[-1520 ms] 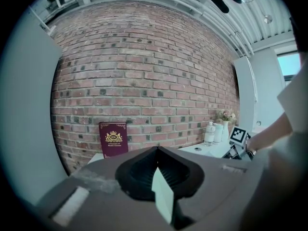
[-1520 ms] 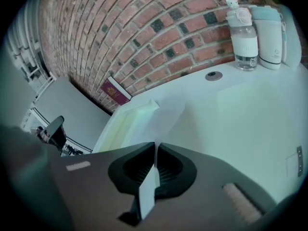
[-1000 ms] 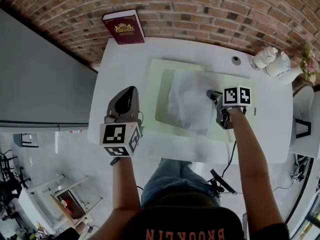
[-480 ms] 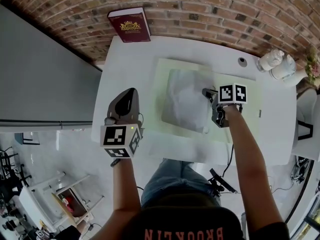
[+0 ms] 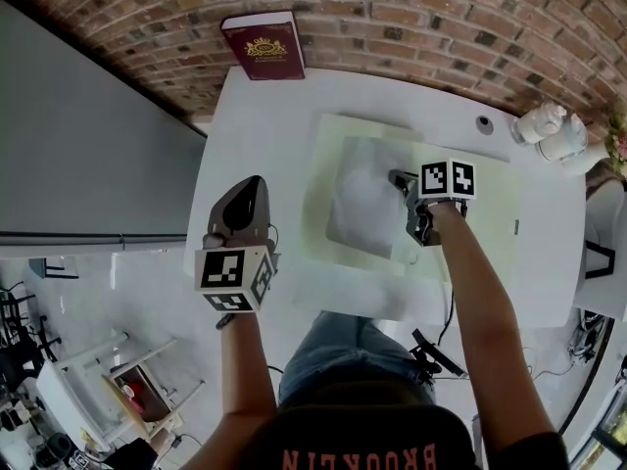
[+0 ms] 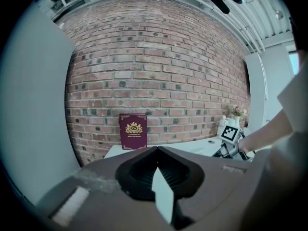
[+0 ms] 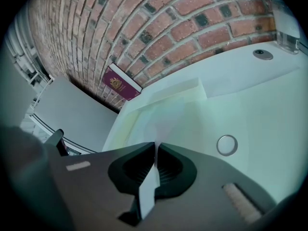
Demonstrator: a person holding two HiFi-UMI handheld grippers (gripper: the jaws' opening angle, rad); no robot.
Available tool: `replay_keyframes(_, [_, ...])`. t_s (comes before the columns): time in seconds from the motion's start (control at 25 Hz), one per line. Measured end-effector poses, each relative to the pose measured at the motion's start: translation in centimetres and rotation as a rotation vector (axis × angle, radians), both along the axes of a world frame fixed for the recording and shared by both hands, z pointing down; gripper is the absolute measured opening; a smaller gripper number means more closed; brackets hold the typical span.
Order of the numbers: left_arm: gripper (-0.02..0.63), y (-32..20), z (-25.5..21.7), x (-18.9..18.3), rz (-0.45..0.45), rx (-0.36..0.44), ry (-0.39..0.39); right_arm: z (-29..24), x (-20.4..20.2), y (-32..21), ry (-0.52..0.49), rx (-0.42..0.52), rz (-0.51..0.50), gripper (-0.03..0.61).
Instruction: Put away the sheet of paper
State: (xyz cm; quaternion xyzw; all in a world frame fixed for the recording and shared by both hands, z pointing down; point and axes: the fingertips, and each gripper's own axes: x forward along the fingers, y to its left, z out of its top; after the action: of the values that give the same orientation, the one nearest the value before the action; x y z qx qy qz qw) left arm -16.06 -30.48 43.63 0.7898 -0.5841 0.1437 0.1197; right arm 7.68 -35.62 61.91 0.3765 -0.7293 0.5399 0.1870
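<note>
Head view: one sheet of paper (image 5: 364, 202); one book (image 5: 263, 45); one folder (image 5: 321, 169)

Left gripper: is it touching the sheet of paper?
Apart. Head view: the left gripper hangs at the left edge of the table, with a strip of tabletop between it and the sheet of paper on the green mat.

The brick wall (image 5: 441, 18) is rough and matt. The white desk (image 5: 255, 116) is smooth and faintly glossy. The sheet of paper (image 5: 362, 199) is thin and slightly crumpled. The book (image 5: 263, 45) has a maroon, gilt-stamped cover.
</note>
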Motion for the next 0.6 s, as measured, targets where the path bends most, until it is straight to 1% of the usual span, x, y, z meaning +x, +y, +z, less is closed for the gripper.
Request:
replay_keyframes(0.24, [-0.009,0.1,0.1,-1.0,-0.019,-0.004,0.001,0.4,-0.4,-0.3,0.035,-0.003,0.000,0.005])
replay_keyframes(0.32, [-0.009,0.2,0.1,-1.1,-0.025,-0.003,0.002,0.7,-0.3,-0.3,0.048,-0.006,0.002,0.021])
replay_keyframes(0.36, [-0.009,0.2,0.1,-1.1,-0.026,-0.003,0.002,0.8,-0.2,-0.3,0.056,-0.009,0.000,0.041])
replay_keyframes(0.48, [-0.009,0.3,0.1,-1.0,-0.025,-0.003,0.000,1.2,-0.1,0.1,0.073,-0.020,-0.020,0.131])
replay_keyframes(0.6, [-0.009,0.5,0.2,-1.0,-0.026,-0.003,-0.001,1.1,-0.3,0.1,0.070,-0.009,-0.027,0.248])
